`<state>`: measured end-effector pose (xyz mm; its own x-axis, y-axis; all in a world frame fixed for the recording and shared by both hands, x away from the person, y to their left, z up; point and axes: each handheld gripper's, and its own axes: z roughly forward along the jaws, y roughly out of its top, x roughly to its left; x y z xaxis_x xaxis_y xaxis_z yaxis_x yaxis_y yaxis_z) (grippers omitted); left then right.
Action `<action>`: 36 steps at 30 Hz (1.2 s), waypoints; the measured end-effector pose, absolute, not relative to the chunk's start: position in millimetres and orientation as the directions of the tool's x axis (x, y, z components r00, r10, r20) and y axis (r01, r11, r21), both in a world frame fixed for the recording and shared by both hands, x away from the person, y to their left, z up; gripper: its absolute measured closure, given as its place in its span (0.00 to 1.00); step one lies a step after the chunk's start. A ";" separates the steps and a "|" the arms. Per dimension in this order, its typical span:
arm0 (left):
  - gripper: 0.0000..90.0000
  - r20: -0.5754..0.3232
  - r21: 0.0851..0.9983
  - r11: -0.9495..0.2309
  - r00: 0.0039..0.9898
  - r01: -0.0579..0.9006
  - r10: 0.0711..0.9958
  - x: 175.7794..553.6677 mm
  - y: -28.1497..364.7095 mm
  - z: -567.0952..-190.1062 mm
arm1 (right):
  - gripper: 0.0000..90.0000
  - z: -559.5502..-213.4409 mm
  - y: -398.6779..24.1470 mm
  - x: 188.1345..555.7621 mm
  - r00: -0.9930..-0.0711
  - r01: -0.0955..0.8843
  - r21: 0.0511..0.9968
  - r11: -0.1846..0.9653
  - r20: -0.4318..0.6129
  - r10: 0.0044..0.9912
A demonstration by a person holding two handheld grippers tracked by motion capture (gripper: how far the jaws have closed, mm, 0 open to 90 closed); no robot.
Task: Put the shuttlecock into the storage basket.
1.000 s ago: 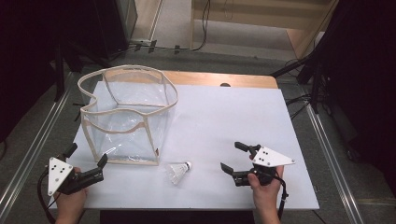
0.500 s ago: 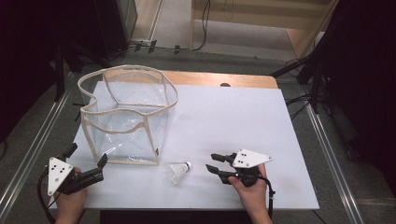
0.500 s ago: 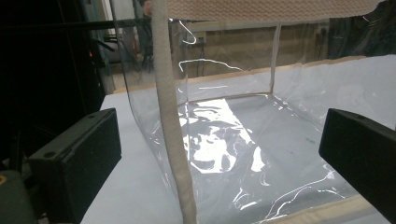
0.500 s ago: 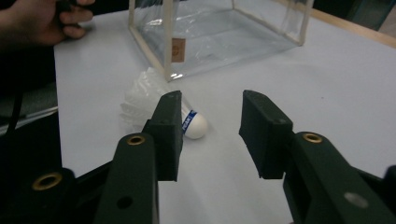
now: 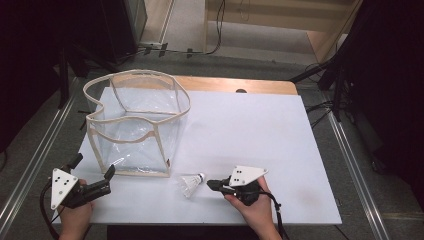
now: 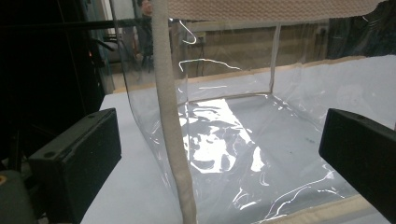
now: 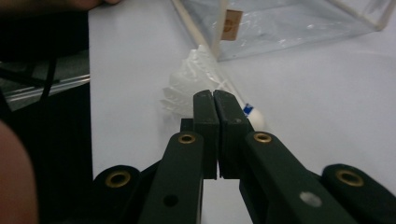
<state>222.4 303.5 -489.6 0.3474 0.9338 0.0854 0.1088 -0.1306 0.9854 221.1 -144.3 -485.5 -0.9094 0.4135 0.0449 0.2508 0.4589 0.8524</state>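
- table [image 5: 260, 130]: white top, wooden strip showing along the far edge.
- clear bag [image 5: 137, 122]: an open-topped box of transparent plastic with beige fabric trim, standing upright on the left part of the table; its rim sags unevenly.
- shuttlecock [image 5: 191, 183]: lies on its side on the white surface near the front edge, just off the bag's near right corner and outside it. cork end points toward the right gripper, feathers toward the left.
- left gripper [image 5: 92, 175]: held in the person's left hand [image 5: 75, 220] at the front left corner of the table, jaws spread wide with nothing between them. in the left gripper view a beige corner seam [image 6: 170, 130] of the bag stands between the two jaws, ahead of them; contact cannot be confirmed.
- right gripper [image 5: 211, 184]: held in the person's right hand [image 5: 257, 210], pointing left, low over the table. jaws pressed together, nothing pinched. in the right gripper view the tips sit just in front of the shuttlecock's [image 7: 205, 88] cork end; whether they touch it cannot be told.
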 end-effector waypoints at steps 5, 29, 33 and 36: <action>0.00 0.085 0.985 -0.131 0.347 0.111 0.934 222.5 303.5 -489.6 | 0.97 -491.8 -132.1 222.4 -0.926 0.243 0.834 0.495 0.047 0.375; 0.00 0.087 0.985 -0.132 0.350 0.108 0.933 221.8 302.7 -489.9 | 0.98 -504.6 -89.9 238.1 -0.942 0.270 0.767 0.582 0.084 0.326; 0.00 0.087 0.985 -0.132 0.350 0.108 0.933 221.9 302.8 -489.9 | 0.98 -504.4 -86.2 244.0 -0.937 0.282 0.769 0.574 0.091 0.338; 0.00 0.087 0.985 -0.132 0.351 0.107 0.932 221.8 302.7 -489.9 | 0.98 -503.0 -85.0 250.9 -0.930 0.298 0.775 0.557 0.104 0.353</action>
<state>221.8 302.7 -489.9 0.3508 0.9324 0.0872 0.1068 -0.1324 0.9854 250.9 -85.0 -503.0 -0.9297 0.3533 0.1041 0.2984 0.5569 0.7751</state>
